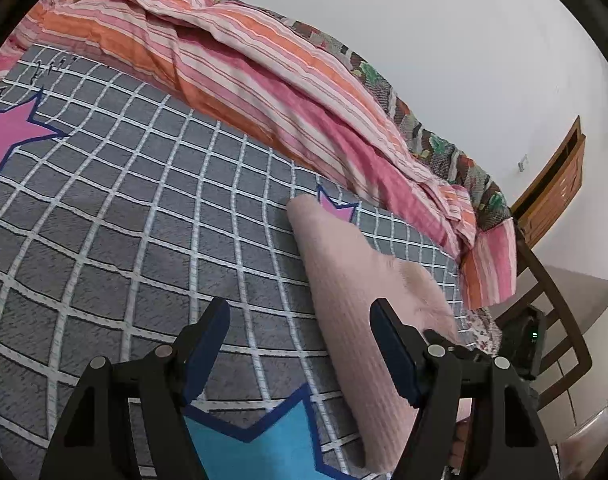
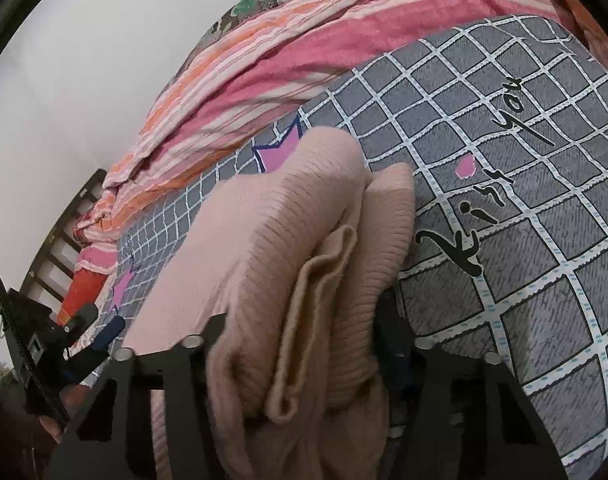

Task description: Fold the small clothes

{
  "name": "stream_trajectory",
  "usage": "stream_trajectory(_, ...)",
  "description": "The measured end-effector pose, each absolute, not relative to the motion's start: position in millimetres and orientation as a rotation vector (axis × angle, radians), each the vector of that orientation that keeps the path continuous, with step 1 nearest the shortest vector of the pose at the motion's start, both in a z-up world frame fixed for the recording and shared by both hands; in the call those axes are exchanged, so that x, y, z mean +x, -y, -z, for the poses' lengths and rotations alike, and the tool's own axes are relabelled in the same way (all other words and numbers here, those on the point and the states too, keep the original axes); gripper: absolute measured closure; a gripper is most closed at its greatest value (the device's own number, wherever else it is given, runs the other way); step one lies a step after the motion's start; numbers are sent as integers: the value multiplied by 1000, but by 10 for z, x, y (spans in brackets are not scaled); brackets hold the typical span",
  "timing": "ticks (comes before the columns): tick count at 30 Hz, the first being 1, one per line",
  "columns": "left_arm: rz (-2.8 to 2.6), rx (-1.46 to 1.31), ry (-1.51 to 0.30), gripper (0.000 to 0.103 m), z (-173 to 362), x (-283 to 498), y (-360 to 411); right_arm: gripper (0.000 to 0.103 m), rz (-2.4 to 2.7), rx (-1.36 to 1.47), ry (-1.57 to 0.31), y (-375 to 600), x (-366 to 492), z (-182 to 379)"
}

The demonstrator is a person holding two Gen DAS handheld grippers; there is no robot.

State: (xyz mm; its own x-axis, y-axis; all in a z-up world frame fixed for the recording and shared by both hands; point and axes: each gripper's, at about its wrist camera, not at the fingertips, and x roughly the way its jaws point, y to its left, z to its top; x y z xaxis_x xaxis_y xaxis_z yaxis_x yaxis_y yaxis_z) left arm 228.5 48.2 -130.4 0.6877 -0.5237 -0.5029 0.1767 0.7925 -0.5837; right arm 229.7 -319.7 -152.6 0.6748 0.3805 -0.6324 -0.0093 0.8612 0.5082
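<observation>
- The pink knit garment (image 2: 288, 248) lay on the bed's grey checked cover (image 1: 116, 208), already doubled into a thick bundle, with the striped quilt (image 1: 232, 80) heaped beyond it against the wall.
- My right gripper (image 2: 300, 344) had its fingers around the near end of the garment; the stacked layers filled the gap between them and hid the pads, so I judged it a pinch on the folded edge, taken to keep the layers together.
- My left gripper (image 1: 300, 344) hung beside the garment with its fingers spread and nothing between them; one finger (image 1: 391, 344) stood over the garment's near side, the other over bare cover.
- I judged the left was kept free so it could press or smooth the bundle while the right held it.
- Relative to the garment, a small pink star (image 1: 337, 206) on the cover peeked out at its far end, and the blue star (image 1: 256, 452) lay just beside its near end.
- The fold looked well along; a loose flap in the right grip could still slip out.
</observation>
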Motion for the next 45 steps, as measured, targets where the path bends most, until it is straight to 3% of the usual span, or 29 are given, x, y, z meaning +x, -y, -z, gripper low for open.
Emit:
stream_trajectory(6,333,-488,-701,32,1293,2295,-601,64,-172,444,-736,3036,2131,1272)
stream_trajectory(12,185,-417,-671,32,1263,2322,-758,66,-108,440,-738,2699,2179,813)
stream_trajectory(18,164,-514,-642,32,1214,2305,-1063,67,-117,335,-746,2045,2372,299)
stream_trajectory(25,128,-517,-621,32,1189,2294,-1185,68,-204,404,-741,1598,2601,115)
stream_trajectory(30,155,-482,-622,32,1178,2281,-1150,67,-368,683,-671,1986,2618,435)
stream_trajectory(34,195,-449,-637,32,1200,2275,-1035,64,-283,721,-838,2384,2735,1132)
stream_trajectory(37,228,-437,-642,32,1200,2271,-937,62,-214,633,-875,2593,2679,1388)
stream_trajectory(45,313,-444,-711,32,1332,2328,-683,60,-294,255,-705,2458,2347,1043)
